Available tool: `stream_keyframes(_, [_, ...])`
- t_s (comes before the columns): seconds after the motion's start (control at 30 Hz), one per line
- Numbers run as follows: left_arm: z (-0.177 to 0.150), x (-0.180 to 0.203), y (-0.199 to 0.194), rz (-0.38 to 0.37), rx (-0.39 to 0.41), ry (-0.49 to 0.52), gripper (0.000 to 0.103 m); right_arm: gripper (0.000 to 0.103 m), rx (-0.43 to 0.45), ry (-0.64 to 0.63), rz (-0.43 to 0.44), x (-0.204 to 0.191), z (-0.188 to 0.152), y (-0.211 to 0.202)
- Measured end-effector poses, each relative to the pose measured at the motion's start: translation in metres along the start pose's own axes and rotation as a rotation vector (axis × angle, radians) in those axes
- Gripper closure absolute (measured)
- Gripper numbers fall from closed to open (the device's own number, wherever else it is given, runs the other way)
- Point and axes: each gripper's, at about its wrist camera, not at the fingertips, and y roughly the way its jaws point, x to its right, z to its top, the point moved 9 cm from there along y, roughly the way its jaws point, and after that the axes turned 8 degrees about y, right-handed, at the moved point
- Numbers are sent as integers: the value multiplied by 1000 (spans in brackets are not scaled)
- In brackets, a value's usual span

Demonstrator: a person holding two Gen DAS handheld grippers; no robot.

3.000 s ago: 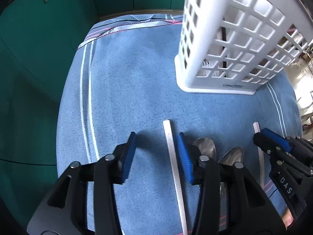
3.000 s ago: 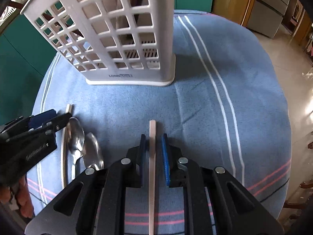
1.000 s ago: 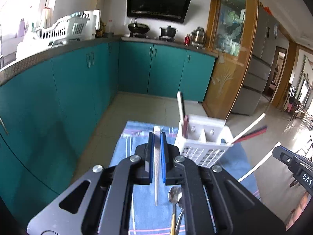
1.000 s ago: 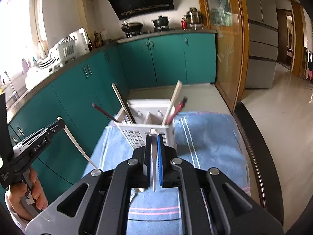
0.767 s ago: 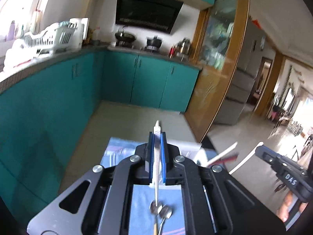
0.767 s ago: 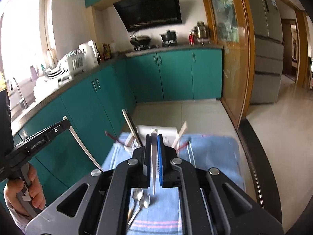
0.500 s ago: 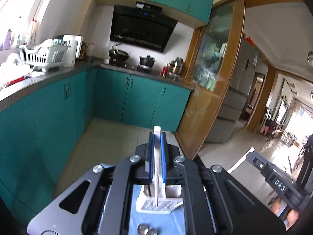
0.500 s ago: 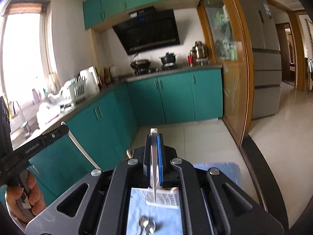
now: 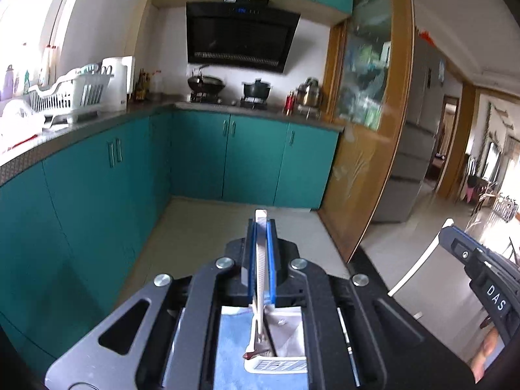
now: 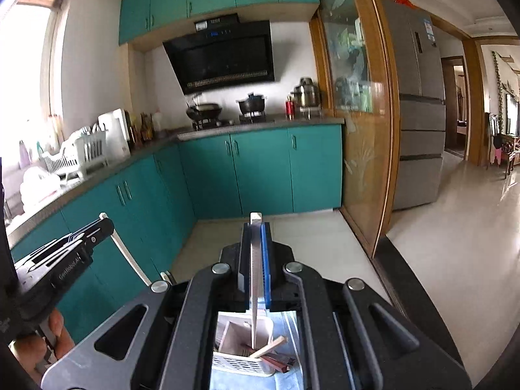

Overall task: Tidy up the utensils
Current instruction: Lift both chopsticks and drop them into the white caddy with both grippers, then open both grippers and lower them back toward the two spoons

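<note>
In the left wrist view the left gripper (image 9: 261,227) has its two blue pads (image 9: 269,253) pressed together on one white chopstick (image 9: 260,260), which runs from just past the fingertips at frame centre down toward the bottom edge. Its lower end hangs over the white utensil basket (image 9: 276,365), seen through the gap in the gripper body at bottom centre. The basket stands on a blue tablecloth (image 9: 232,341), and a reddish stick tip pokes out at its rim.

In the right wrist view the right gripper (image 10: 256,224) is likewise clamped on a second pale chopstick (image 10: 255,260), held the same way, with its lower end over or inside the utensil basket (image 10: 240,365) at bottom centre; whether it touches the basket I cannot tell. Several sticks lie in that basket, one tan and at least two reddish brown.

So there are two held chopsticks, one per gripper, and one basket. Each camera also catches the other gripper at its frame edge: the right one at lower right of the left view, the left one at lower left of the right view, both with a white chopstick slanting from their tips and fingers of a person's hand (image 10: 48,341) on the handle.

Around them is a kitchen with teal cabinets (image 9: 253,159), a black range hood (image 9: 240,37), two pots on the stove, a white dish rack (image 9: 65,96) at left and a grey refrigerator (image 10: 419,104) at right.
</note>
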Motion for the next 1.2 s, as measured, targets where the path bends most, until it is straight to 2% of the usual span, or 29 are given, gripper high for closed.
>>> stream_keyframes(0.27, [-32, -10, 23, -4, -89, -57, 96, 96, -35, 10, 31, 10, -27, 14])
stream_keyframes(0.33, [-34, -11, 21, -3, -86, -57, 91, 96, -30, 3, 17, 12, -29, 10])
stream_keyframes(0.37, [-33, -14, 18, 2, -76, -57, 80, 93, -20, -2, 15, 12, -28, 6])
stream_keyframes(0.4, [-31, -15, 13, 8, -65, -58, 73, 85, -9, -7, 12, 12, -27, 2])
stream_keyframes(0.47, [-25, -21, -2, 22, -34, -59, 71, 75, 24, -18, 7, 11, -18, -15])
stream_keyframes(0.53, [-19, -25, -22, 27, 1, -53, 66, 74, 53, -21, 23, 10, -10, -34])
stream_keyframes(0.67, [-23, -41, -73, 91, 65, -22, 51, 73, 85, -4, 72, 15, -11, -85])
stream_keyframes(0.73, [-38, -47, -88, 107, 47, 4, 49, 72, 76, 2, 78, 23, -23, -105])
stream_keyframes(0.83, [-83, -52, -98, 125, -32, 47, 47, 72, 44, -4, 103, 33, -60, -125])
stream_keyframes(0.93, [-132, -52, -85, 106, -145, 67, 46, 72, -44, -4, 128, 38, -114, -110])
stream_keyframes(1.03, [-198, -48, -46, 31, -321, 40, 46, 72, -251, 22, 150, 38, -185, -58])
stream_keyframes(1.13, [-240, -43, -15, -40, -446, 3, 46, 72, -450, 45, 190, 30, -248, -4])
stream_keyframes(1.2, [-262, -39, 5, -86, -517, -14, 46, 72, -558, 67, 227, 23, -278, 24])
